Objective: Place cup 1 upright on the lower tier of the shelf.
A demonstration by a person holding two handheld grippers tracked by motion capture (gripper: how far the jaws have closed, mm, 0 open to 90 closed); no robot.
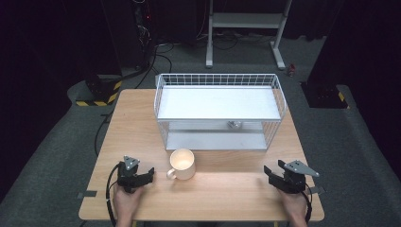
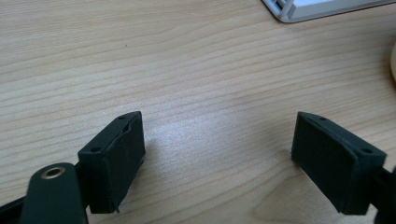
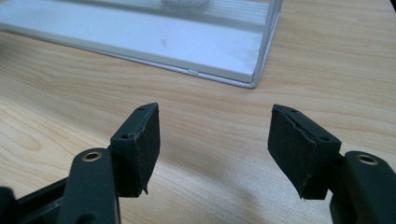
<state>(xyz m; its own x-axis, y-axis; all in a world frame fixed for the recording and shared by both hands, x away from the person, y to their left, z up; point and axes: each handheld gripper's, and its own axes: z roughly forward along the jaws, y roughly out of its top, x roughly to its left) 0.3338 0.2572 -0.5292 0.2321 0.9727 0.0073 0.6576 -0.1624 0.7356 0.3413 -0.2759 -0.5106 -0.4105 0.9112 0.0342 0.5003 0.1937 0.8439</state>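
A cream mug [image 1: 182, 164] stands upright on the wooden table [image 1: 142, 127], its handle toward the near left, just in front of a white wire shelf rack [image 1: 220, 109]. My left gripper [image 1: 144, 175] rests on the table to the mug's left, open, with bare wood between its pads [image 2: 116, 161]. My right gripper [image 1: 273, 175] lies near the table's right front corner, open as well, nothing between its pads [image 3: 140, 144]. The rack's lower shelf [image 3: 140, 35] lies ahead of the right gripper. A small round silvery object [image 1: 233, 124] sits on that lower shelf.
The rack [image 2: 317, 7] has a top tray with wire walls and takes up the table's far middle. Bare wood lies to its left and along the front edge. Beyond the table are a grey floor, cables and a metal stand [image 1: 246, 23].
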